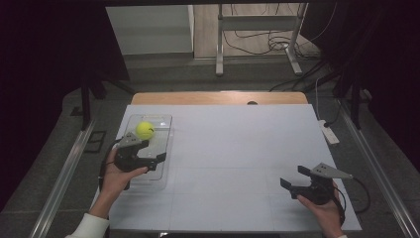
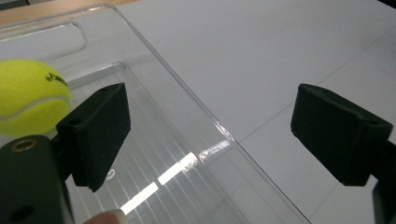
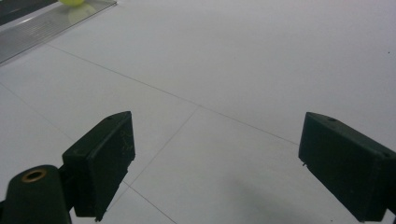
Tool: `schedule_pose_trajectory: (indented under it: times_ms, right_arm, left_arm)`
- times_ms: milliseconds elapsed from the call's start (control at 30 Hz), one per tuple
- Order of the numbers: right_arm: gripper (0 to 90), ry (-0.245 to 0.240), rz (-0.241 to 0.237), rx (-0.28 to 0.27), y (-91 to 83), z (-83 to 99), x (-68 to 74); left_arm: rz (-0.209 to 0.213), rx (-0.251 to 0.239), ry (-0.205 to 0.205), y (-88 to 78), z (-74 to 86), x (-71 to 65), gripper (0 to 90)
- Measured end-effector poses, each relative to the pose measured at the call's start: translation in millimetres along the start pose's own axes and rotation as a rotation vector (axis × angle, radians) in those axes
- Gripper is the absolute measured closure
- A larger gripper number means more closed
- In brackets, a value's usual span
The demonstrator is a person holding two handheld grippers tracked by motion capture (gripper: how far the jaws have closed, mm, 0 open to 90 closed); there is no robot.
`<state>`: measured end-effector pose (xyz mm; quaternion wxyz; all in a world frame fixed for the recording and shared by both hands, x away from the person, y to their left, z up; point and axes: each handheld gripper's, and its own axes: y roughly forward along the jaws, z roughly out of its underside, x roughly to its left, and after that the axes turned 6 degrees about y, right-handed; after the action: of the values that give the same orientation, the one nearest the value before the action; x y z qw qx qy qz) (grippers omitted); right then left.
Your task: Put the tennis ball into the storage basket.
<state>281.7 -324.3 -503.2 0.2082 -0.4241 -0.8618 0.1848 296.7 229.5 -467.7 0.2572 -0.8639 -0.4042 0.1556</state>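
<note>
Right tongs point(image 1: 293, 182) gape empty over the white worktop point(image 1: 237, 148); left tongs point(image 1: 151, 151), also open, hover above a clear tray point(image 1: 166, 124) holding a tennis ball point(image 1: 145, 130).

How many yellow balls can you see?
1. The tennis ball sits inside the clear tray at the table's left side, just beyond the left tool. Nothing seems to hide another.

Dark curtains; grey floor point(image 1: 163, 79); cables point(image 1: 267, 42) behind table point(image 1: 237, 148).
</note>
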Motion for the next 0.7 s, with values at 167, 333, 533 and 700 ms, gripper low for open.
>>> schedule_pose_trajectory:
  times_ms: [167, 333, 533, 700]
  right_arm:
    - [11.0, 0.003, 0.000, -0.002, -0.4, -0.3, 0.2]
    - [11.0, 0.012, 0.002, -0.006, -1.3, 0.4, -1.4]
    - [11.0, 0.012, 0.003, -0.011, -3.4, 0.9, -2.1]
    - [11.0, 0.016, 0.002, -0.014, -5.1, 1.4, -2.7]
  left_arm:
    - [0.015, -0.013, 0.009, -4.5, 9.7, -9.9, 13.0]
    - [0.031, -0.014, 0.021, -5.4, 19.1, -19.6, 13.0]
    - [0.039, -0.014, 0.029, -5.0, 26.6, -26.9, 12.8]
    - [0.051, -0.019, 0.035, -6.1, 33.6, -32.8, 12.7]
